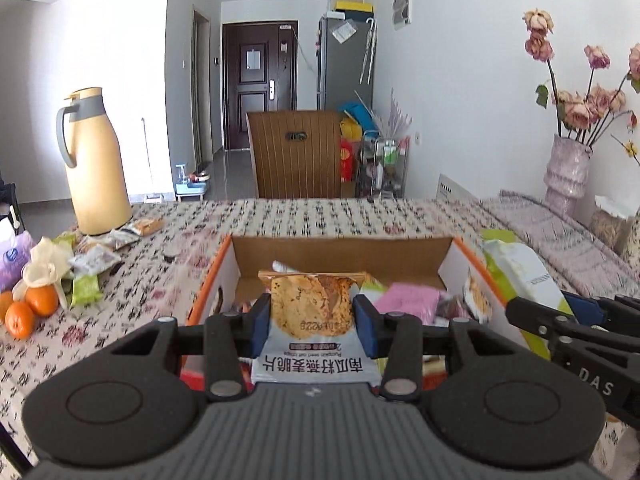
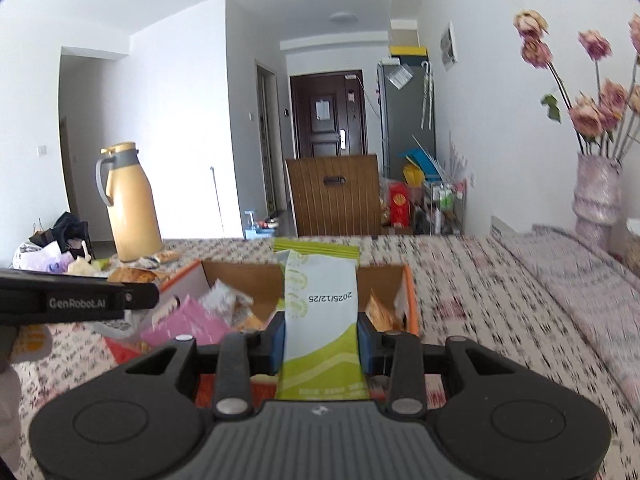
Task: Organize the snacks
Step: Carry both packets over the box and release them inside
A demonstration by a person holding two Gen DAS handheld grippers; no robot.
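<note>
The box [image 1: 236, 276] sat on the surface [image 1: 168, 216], snack packets [image 1: 404, 300] lying in it. At ten o'clock from the box stood the flask [image 1: 96, 160], loose packets [image 1: 96, 260] before it, oranges [image 1: 30, 306] at nine o'clock. The vase [image 1: 566, 178] stood at two o'clock. Behind the surface, at twelve, was a chair [image 1: 296, 152]
</note>
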